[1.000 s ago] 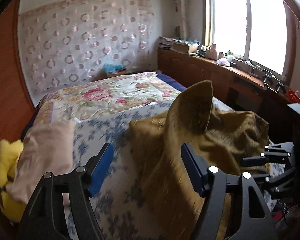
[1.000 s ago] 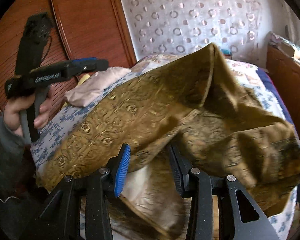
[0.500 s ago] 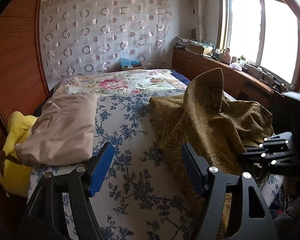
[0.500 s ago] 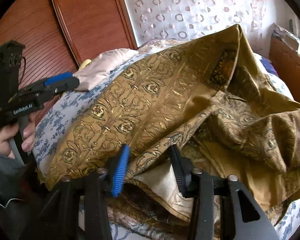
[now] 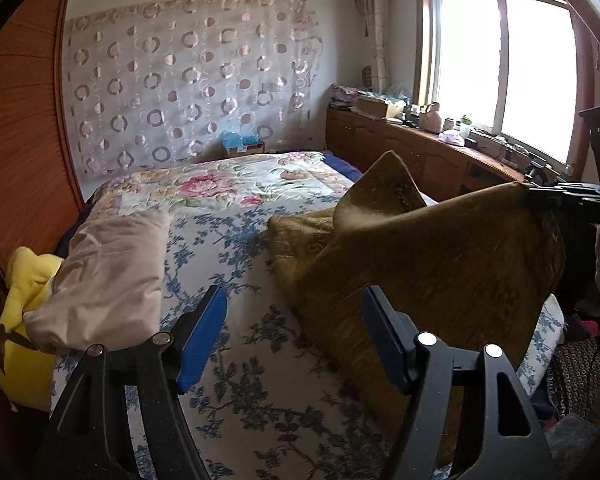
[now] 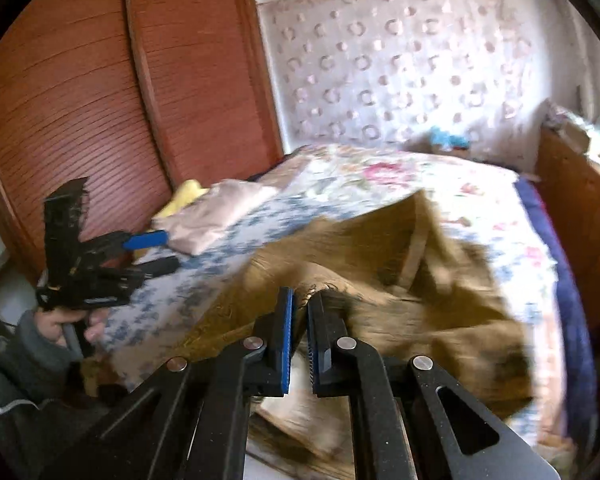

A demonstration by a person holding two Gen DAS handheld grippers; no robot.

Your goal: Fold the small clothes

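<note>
A golden-brown patterned cloth (image 5: 428, 264) lies rumpled on the right half of the bed. One corner of it is lifted off the bedspread. My right gripper (image 6: 302, 300) is shut on that edge of the cloth (image 6: 384, 280); in the left wrist view it shows at the far right (image 5: 560, 196), holding the raised corner. My left gripper (image 5: 294, 320) stands open over the blue-flowered bedspread with nothing between its fingers, and the cloth hangs just to the right of its right finger. The right wrist view shows it at the left (image 6: 148, 252), held by a hand (image 6: 60, 324).
A folded beige piece (image 5: 108, 264) and a yellow item (image 5: 24, 300) lie at the bed's left edge beside the wooden wardrobe (image 6: 80, 100). A wooden cabinet (image 5: 420, 152) full of clutter runs under the window. Bare flowered bedspread (image 5: 240, 380) lies ahead of the left gripper.
The right gripper shut on the cloth's edge and rose, lifting a corner. The left gripper drew away from the cloth, which no longer sits between its fingers.
</note>
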